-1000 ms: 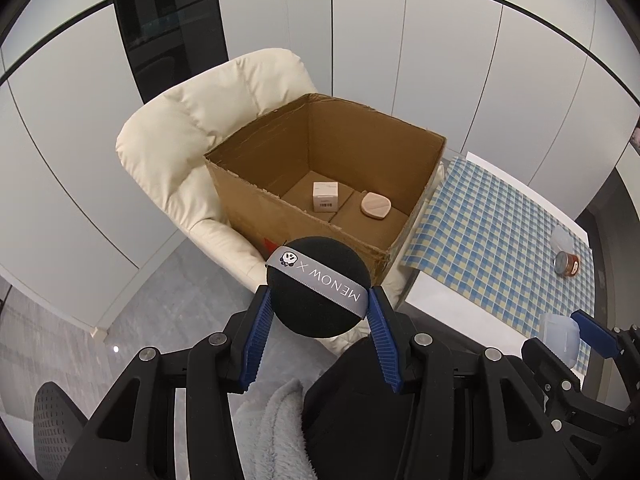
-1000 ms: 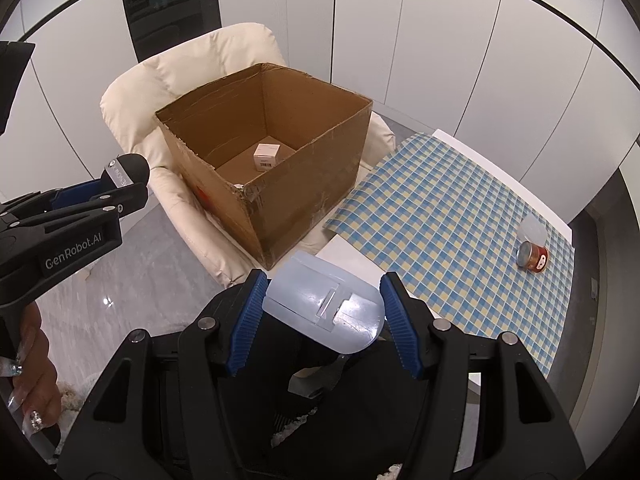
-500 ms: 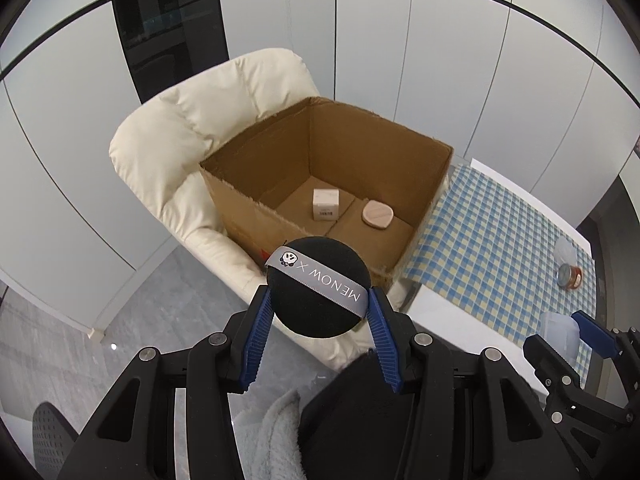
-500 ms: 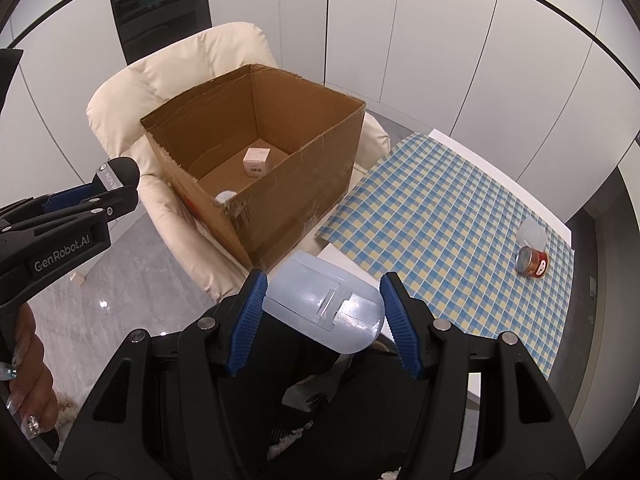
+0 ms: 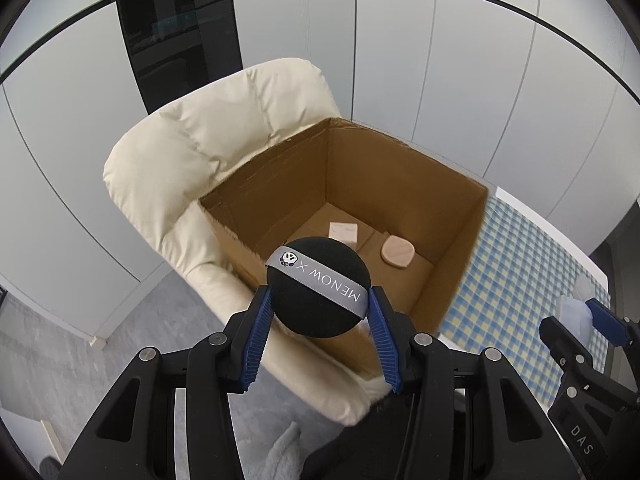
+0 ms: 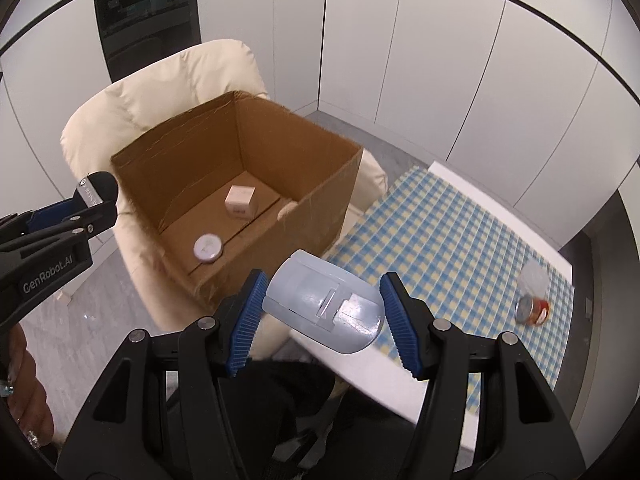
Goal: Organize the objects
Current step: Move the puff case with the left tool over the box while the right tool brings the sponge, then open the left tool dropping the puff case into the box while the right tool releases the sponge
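Left wrist view showed my left hand-held gripper clamped on a black sponge ball with a grey ribbon band reading MENOW, hanging just in front of the near wall of the open cardboard box that sat on a cream padded armchair. On the box floor lay a small white carton and a flat, pinkish rounded pad.

In the right wrist view my right hand-held gripper held a pale blue plastic case crosswise between its blue pads, at the near corner of the box and the edge of the surface with its blue-and-yellow checked cloth. That view also showed a small round white-lidded jar inside the box. Out on the cloth lay a small red tin beside something clear that I could not make out.

I judged this to be the carrying step: both items were in hand and short of the opening, neither yet over it. The next move, as I saw it, called for bringing each past the rim and over a bare patch of box floor, clear of the carton, pad and jar, before letting go; the ball could roll once it landed.
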`<state>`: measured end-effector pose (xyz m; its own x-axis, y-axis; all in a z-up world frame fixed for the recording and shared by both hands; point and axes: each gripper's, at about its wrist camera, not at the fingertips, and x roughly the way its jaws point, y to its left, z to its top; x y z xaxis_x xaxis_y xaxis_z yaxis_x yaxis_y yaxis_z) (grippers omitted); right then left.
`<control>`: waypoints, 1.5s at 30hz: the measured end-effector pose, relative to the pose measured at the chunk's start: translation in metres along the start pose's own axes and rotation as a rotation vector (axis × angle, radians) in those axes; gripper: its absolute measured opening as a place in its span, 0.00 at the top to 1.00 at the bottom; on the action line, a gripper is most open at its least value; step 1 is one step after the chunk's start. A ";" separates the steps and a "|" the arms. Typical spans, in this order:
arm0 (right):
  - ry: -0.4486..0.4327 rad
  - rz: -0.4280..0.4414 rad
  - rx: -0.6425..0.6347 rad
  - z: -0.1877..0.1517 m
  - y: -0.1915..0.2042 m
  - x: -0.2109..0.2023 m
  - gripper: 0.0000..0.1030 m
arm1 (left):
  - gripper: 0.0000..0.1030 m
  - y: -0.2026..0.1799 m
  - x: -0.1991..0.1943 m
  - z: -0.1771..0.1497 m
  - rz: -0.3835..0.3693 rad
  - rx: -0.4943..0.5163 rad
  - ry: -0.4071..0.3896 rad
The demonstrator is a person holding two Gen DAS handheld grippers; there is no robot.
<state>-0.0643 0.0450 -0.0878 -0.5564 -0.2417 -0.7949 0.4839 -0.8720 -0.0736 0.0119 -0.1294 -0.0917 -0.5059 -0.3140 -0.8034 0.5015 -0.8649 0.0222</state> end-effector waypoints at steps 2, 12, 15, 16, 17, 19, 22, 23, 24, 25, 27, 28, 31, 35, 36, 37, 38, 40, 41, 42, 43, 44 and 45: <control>-0.002 0.003 -0.003 0.011 0.001 0.010 0.40 | 0.53 0.002 0.009 0.008 0.007 -0.005 0.000; 0.010 0.040 -0.049 0.048 0.028 0.068 0.41 | 0.53 0.013 0.054 0.037 0.030 -0.062 0.020; 0.036 0.051 -0.053 0.056 0.038 0.091 0.41 | 0.53 0.016 0.071 0.042 0.032 -0.071 0.042; 0.043 0.060 -0.057 0.058 0.042 0.097 0.41 | 0.53 0.017 0.075 0.043 0.032 -0.076 0.046; 0.045 0.064 -0.069 0.060 0.047 0.103 0.41 | 0.53 0.018 0.080 0.044 0.033 -0.080 0.051; 0.032 0.058 -0.105 0.063 0.057 0.110 0.41 | 0.53 0.020 0.089 0.046 0.030 -0.086 0.066; 0.036 0.051 -0.140 0.067 0.069 0.121 0.41 | 0.53 0.024 0.099 0.049 0.036 -0.088 0.082; 0.037 0.058 -0.142 0.069 0.072 0.123 0.41 | 0.53 0.025 0.100 0.049 0.039 -0.093 0.082; 0.039 0.065 -0.141 0.070 0.074 0.126 0.41 | 0.53 0.026 0.101 0.049 0.041 -0.097 0.083; 0.038 0.071 -0.142 0.072 0.078 0.128 0.41 | 0.53 0.027 0.102 0.049 0.040 -0.101 0.085; 0.037 0.078 -0.149 0.074 0.083 0.130 0.41 | 0.53 0.030 0.105 0.050 0.027 -0.106 0.095; 0.035 0.083 -0.155 0.075 0.086 0.130 0.41 | 0.53 0.030 0.107 0.050 0.023 -0.107 0.100; 0.035 0.094 -0.165 0.075 0.090 0.130 0.41 | 0.53 0.030 0.108 0.051 0.015 -0.111 0.104; 0.029 0.093 -0.161 0.075 0.091 0.129 0.41 | 0.53 0.024 0.105 0.051 0.013 -0.085 0.085; 0.027 0.091 -0.160 0.075 0.090 0.128 0.41 | 0.53 0.022 0.104 0.051 0.010 -0.080 0.077; 0.027 0.090 -0.158 0.075 0.089 0.128 0.41 | 0.53 0.022 0.102 0.051 0.010 -0.077 0.070; 0.027 0.091 -0.158 0.075 0.088 0.127 0.41 | 0.53 0.021 0.101 0.051 0.014 -0.075 0.065; 0.022 0.091 -0.157 0.075 0.088 0.126 0.41 | 0.53 0.021 0.100 0.052 0.018 -0.073 0.059; 0.022 0.091 -0.155 0.075 0.088 0.125 0.41 | 0.53 0.022 0.099 0.052 0.016 -0.075 0.060; 0.023 0.093 -0.155 0.075 0.088 0.125 0.40 | 0.53 0.022 0.099 0.053 0.016 -0.077 0.060; 0.023 0.097 -0.155 0.075 0.088 0.124 0.41 | 0.53 0.022 0.098 0.054 0.017 -0.079 0.060; 0.021 0.099 -0.159 0.075 0.089 0.123 0.41 | 0.52 0.022 0.096 0.054 0.014 -0.080 0.057; 0.017 0.101 -0.164 0.075 0.089 0.121 0.40 | 0.49 0.022 0.095 0.055 0.011 -0.081 0.054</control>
<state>-0.1393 -0.0938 -0.1457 -0.4888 -0.3165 -0.8130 0.6412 -0.7622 -0.0888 -0.0640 -0.2000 -0.1350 -0.4628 -0.2995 -0.8343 0.5627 -0.8265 -0.0155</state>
